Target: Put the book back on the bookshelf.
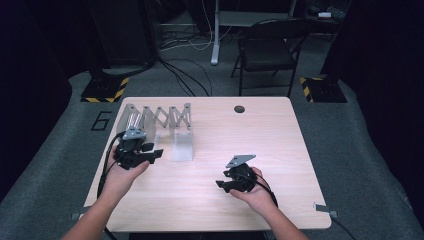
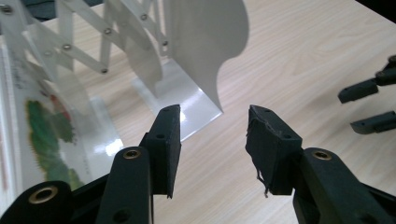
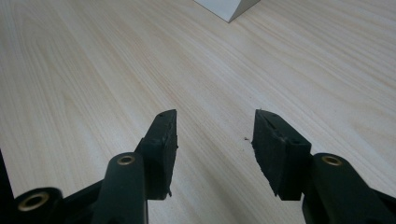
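Two grippers, both jaws parted, nothing held. Clear acrylic accordion-lattice display rack (image 1: 157, 125) stands at table's far left, long axis running left-right. Left gripper (image 1: 150, 154) just beside its near edge, rack ahead-left of jaws. Right gripper (image 1: 225, 184) well apart, over bare light wooden table (image 1: 260, 145).

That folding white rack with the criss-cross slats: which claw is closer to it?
Left. The left claw sits right at the near end of the rack, jaws apart and empty. The right claw rests well off to the side over bare table.
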Demonstrator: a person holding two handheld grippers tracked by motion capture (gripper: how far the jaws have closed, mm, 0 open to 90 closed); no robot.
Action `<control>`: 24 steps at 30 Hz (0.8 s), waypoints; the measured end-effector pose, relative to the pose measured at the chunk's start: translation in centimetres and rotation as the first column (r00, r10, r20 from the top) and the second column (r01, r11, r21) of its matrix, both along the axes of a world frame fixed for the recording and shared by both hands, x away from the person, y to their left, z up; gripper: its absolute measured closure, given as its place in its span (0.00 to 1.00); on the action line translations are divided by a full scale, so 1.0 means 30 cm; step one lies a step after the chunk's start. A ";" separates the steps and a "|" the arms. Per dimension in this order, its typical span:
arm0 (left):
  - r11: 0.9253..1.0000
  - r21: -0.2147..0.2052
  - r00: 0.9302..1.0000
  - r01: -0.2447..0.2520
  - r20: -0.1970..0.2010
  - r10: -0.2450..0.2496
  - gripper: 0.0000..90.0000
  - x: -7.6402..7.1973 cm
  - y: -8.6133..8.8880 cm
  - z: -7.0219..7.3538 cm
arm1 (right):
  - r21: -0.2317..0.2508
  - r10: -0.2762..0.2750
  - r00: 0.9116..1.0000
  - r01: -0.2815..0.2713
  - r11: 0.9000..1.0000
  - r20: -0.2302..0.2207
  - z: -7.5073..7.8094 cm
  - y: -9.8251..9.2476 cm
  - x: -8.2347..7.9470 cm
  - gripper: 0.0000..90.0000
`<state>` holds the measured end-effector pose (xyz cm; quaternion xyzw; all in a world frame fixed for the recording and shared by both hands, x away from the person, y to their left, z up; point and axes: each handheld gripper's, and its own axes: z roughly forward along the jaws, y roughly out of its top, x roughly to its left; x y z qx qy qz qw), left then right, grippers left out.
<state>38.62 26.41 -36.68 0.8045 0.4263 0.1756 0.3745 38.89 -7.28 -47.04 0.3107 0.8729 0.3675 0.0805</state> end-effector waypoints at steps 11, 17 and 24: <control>0.997 -0.019 0.997 0.079 -0.001 -0.079 0.61 -0.043 -0.025 -0.102 | -0.001 -0.003 1.000 0.003 1.000 0.002 -0.003 0.002 0.000 0.56; 0.995 -0.014 0.995 0.102 0.004 -0.101 0.61 -0.065 -0.028 -0.165 | 0.009 -0.014 1.000 0.014 1.000 0.015 -0.006 0.002 0.000 0.56; 0.994 -0.016 0.994 0.109 0.001 -0.109 0.60 -0.089 -0.023 -0.235 | -0.002 -0.004 1.000 0.004 1.000 0.007 -0.005 0.000 0.001 0.56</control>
